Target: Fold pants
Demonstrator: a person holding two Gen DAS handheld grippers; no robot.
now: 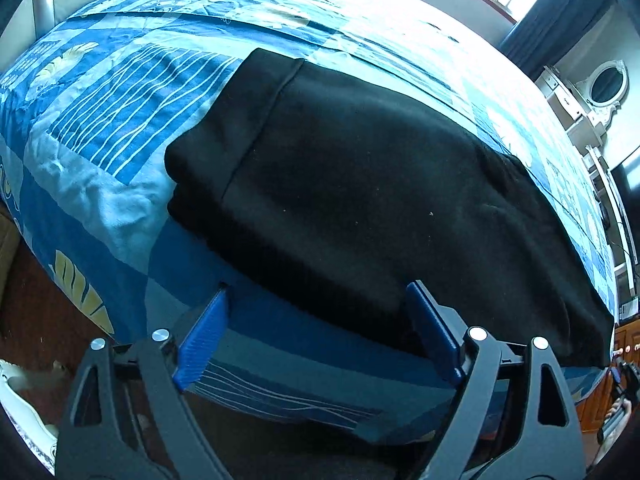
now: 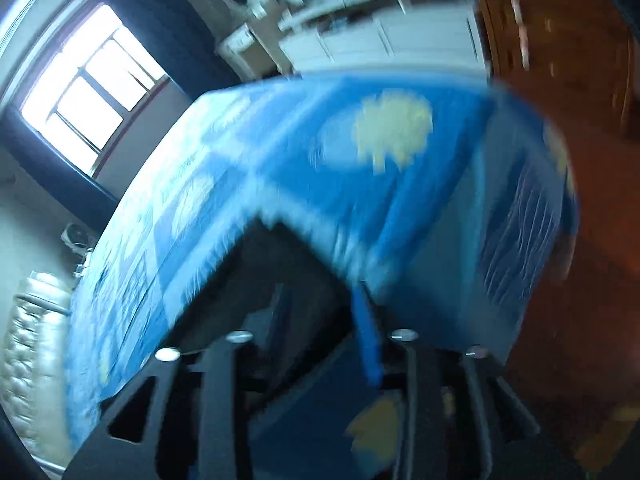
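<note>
My left gripper (image 1: 316, 332) gaped, fingers straddling the near edge of the folded black pants (image 1: 360, 184) on the bedspread (image 1: 120, 128); my right gripper (image 2: 320, 320) was blurred, grip indeterminable.

pants (image 1: 360, 184): black, you see them folded into a thick flat slab | pose: lying flat, cuffed band at far-left end | place: near edge of the bed, running left to right
</note>
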